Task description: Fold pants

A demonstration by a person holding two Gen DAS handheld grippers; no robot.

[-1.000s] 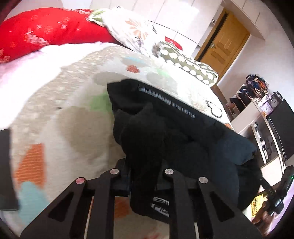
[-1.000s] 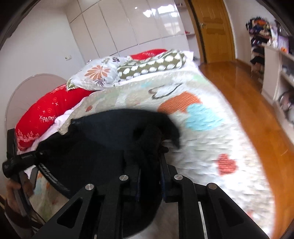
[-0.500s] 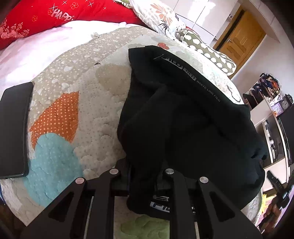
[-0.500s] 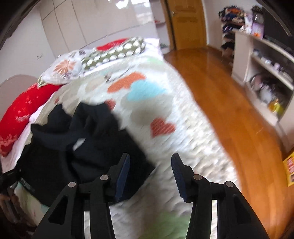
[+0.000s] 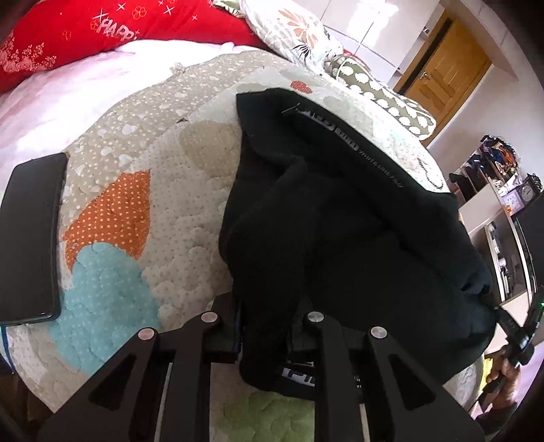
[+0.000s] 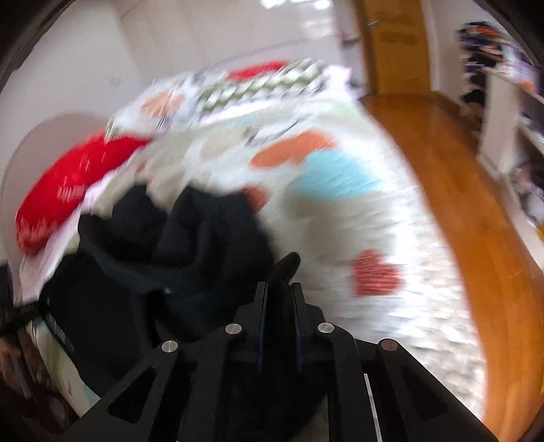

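Black pants lie bunched on the heart-patterned quilt, with a lettered waistband along their far edge. My left gripper pinches a hanging fold of the pants at their near edge; its jaws are opening slightly with the cloth still between the pads. In the blurred right wrist view the pants fill the left side. There my right gripper is closing narrowly on a black fold at the pants' right edge. A tip of cloth sticks up past the fingers.
A black phone lies on the quilt's left edge. Red pillow and floral pillow sit at the bed's head. To the right of the bed are the wooden floor, a door and shelves.
My left gripper sank toward the bed with its fold still held. My right gripper let go of the cloth, stood open beside the pants, then shut on a fold at their right edge.
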